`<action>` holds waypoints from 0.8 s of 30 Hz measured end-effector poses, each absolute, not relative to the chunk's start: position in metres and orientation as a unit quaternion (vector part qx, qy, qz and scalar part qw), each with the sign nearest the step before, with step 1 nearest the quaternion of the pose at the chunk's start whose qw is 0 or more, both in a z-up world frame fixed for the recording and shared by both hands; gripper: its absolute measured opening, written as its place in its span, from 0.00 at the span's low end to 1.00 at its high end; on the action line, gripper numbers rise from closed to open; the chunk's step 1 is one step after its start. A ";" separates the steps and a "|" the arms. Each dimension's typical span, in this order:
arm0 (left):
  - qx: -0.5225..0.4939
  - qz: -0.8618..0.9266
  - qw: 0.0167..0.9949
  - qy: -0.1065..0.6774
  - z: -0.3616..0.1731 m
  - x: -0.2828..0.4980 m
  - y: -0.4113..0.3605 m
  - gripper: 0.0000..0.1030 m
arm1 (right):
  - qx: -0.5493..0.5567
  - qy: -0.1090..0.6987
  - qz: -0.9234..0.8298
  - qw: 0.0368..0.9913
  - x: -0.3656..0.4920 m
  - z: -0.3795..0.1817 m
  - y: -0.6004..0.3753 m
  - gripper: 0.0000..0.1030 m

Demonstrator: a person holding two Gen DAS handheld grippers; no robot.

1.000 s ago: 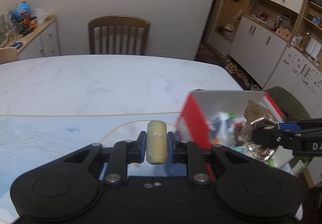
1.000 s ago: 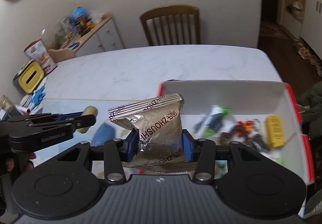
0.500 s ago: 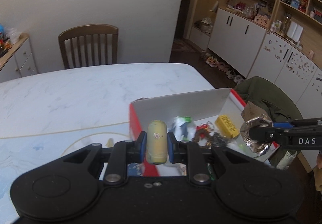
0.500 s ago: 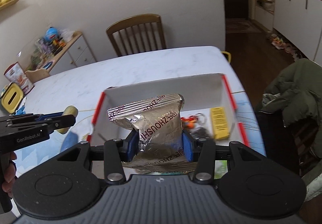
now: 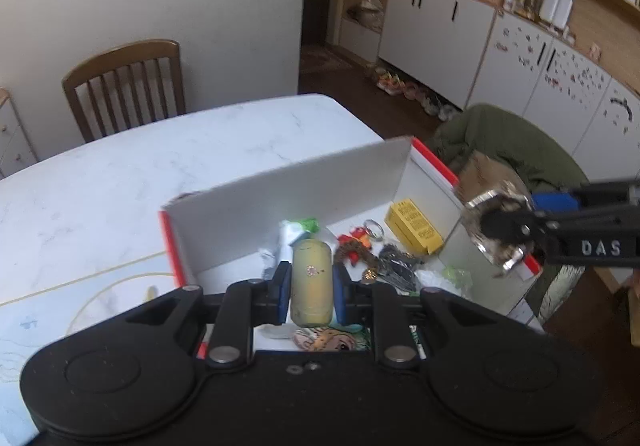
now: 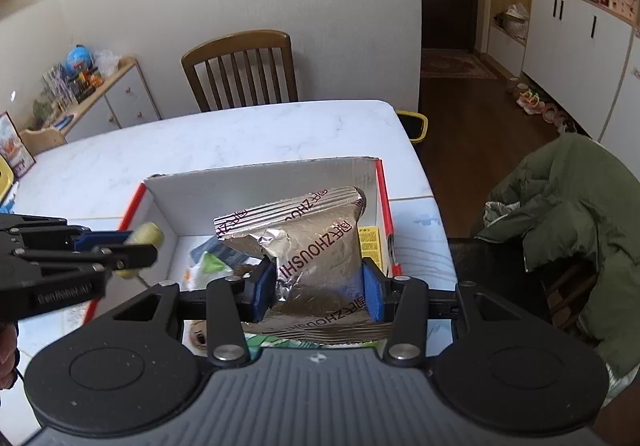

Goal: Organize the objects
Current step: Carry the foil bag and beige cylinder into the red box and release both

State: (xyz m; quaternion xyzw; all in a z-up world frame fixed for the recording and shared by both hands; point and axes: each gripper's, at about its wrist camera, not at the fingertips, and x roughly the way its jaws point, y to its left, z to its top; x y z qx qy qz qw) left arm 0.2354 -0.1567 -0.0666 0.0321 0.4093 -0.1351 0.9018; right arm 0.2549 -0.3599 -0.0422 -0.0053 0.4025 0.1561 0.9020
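Observation:
My left gripper [image 5: 311, 284] is shut on a pale yellow cylinder [image 5: 311, 282] and hangs over the near left part of the open red-edged cardboard box [image 5: 288, 185]. In the right wrist view the same left gripper [image 6: 132, 246] shows at the box's left wall with the yellow cylinder [image 6: 146, 236]. My right gripper [image 6: 318, 288] is shut on a crinkled silver snack bag [image 6: 312, 238], held over the box's right half. From the left wrist view the silver bag [image 5: 494, 221] hangs at the box's right wall. Inside lie a yellow packet [image 5: 414, 226], keys and small wrappers.
The box [image 6: 260, 181] sits on a white marble table [image 5: 140, 173] near its right edge. A wooden chair [image 6: 240, 69] stands at the far side. A green jacket [image 6: 576, 221] drapes over a seat on the right. Cabinets line the right wall.
Both grippers moved over the box with their loads. The left one now hangs above the box's contents, and the right one has come closer to the box's middle.

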 end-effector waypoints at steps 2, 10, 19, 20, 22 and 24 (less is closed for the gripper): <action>0.037 -0.137 0.898 0.416 -0.074 0.242 -0.162 0.19 | -0.013 0.407 0.156 0.900 0.264 -0.048 -0.357 0.44; 0.068 -0.146 0.888 0.430 -0.098 0.268 -0.176 0.19 | -0.051 0.435 0.175 0.882 0.283 -0.081 -0.338 0.44; 0.072 -0.140 0.881 0.445 -0.111 0.289 -0.181 0.19 | -0.116 0.446 0.208 0.863 0.280 -0.103 -0.313 0.44; 0.074 -0.141 0.881 0.446 -0.112 0.292 -0.183 0.19 | -0.123 0.444 0.211 0.862 0.278 -0.104 -0.310 0.44; 0.078 -0.143 0.879 0.447 -0.114 0.296 -0.187 0.19 | -0.141 0.440 0.218 0.860 0.275 -0.105 -0.304 0.44; 0.079 -0.143 0.876 0.453 -0.117 0.300 -0.189 0.19 | -0.154 0.442 0.224 0.855 0.274 -0.108 -0.300 0.44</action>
